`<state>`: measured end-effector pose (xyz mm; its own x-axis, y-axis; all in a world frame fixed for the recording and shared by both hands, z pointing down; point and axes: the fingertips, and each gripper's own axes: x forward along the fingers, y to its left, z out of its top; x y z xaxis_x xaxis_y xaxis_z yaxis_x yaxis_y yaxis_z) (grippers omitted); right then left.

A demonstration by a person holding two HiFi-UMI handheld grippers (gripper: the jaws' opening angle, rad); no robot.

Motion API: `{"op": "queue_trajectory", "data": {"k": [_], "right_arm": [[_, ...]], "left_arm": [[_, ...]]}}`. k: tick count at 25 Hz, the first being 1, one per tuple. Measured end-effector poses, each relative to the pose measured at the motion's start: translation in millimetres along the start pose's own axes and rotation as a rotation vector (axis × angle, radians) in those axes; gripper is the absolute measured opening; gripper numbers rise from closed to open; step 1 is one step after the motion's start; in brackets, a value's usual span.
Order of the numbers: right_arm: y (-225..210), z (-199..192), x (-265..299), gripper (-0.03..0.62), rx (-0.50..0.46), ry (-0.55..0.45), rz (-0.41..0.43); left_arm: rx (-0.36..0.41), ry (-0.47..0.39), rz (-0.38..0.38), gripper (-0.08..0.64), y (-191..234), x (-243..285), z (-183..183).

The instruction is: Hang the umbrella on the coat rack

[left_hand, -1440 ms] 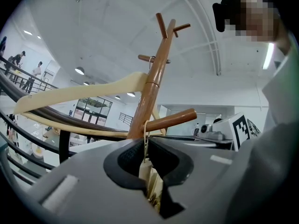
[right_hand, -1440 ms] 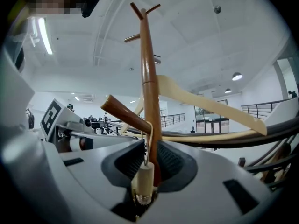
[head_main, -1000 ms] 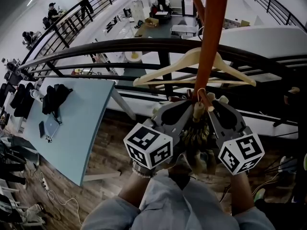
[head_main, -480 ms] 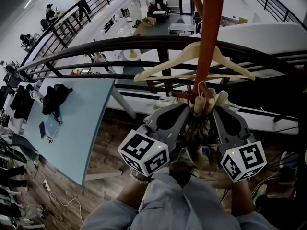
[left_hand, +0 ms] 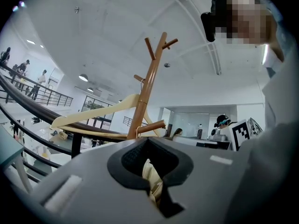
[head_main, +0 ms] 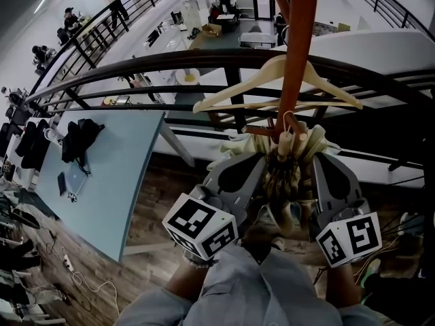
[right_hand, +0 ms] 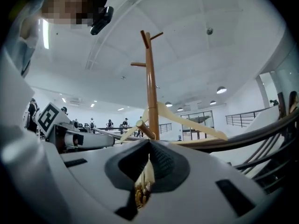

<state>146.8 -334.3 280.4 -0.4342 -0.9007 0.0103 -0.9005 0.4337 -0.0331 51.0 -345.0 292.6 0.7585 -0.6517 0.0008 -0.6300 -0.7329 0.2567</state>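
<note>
The left hand-held gripper [head_main: 262,160] and right hand-held gripper [head_main: 318,160] both clamp the umbrella [head_main: 287,174] between them.

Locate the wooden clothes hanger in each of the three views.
Head view: the hanger is at upper centre, spread to both sides of the coat rack pole.
Left gripper view: left of centre, above the jaws.
Right gripper view: right of centre, reaching right from the pole.
Shared landmark: the orange-brown coat rack pole, which the hanger crosses in all three.
</note>
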Motion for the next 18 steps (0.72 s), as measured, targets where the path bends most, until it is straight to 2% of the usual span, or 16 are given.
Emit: {"op": "queue_trajectory", "data": {"k": [6,18], "right_arm": [[6.0,-3.7,-2.8,0.002,0.073,0.005,0.026],[-1.3,2.8,-10.6,0.002,0.034,0.004,-0.002]], "left_arm": [[0.002,0.010,0.012,0.005,-4.5,-7.2,-1.3],[-0.004,-0.001,0.013,0.005,-5.2,-11.8,-1.6]]}}
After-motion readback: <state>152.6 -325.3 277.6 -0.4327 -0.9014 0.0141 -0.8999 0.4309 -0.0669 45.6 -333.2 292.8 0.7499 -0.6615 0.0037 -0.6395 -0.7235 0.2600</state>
